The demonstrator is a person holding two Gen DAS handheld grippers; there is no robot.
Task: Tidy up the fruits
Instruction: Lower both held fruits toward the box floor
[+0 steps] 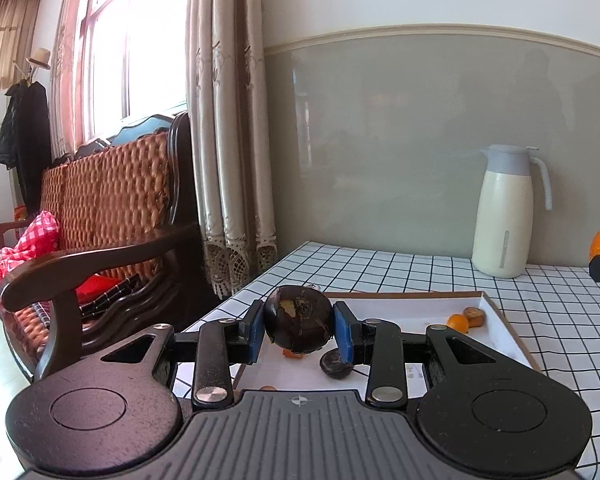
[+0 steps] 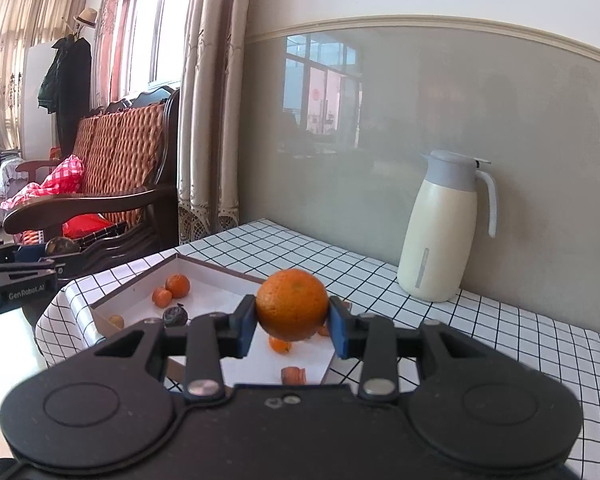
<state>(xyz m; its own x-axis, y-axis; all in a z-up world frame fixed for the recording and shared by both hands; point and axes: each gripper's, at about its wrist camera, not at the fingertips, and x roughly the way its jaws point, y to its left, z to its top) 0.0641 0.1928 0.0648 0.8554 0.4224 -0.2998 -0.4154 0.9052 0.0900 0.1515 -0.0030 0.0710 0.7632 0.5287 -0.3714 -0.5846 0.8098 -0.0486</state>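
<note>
My left gripper [image 1: 299, 330] is shut on a dark purple round fruit [image 1: 299, 318] and holds it above the near end of a shallow white tray [image 1: 496, 320]. My right gripper [image 2: 292, 318] is shut on an orange [image 2: 292, 304] and holds it above the same tray [image 2: 220, 276]. In the tray lie small orange fruits [image 2: 177, 285], a small dark fruit [image 2: 175, 316] and orange pieces [image 2: 293, 375]. In the left wrist view a small dark fruit [image 1: 335, 364] and small orange fruits [image 1: 458, 322] lie in the tray. The left gripper shows at the left edge of the right wrist view [image 2: 40, 264].
The tray sits on a table with a white black-grid cloth [image 2: 460, 340]. A cream thermos jug [image 2: 444, 228] stands by the grey wall at the back. A dark wooden armchair with woven cushions [image 1: 100, 216] stands to the left of the table, beside curtains [image 1: 228, 120].
</note>
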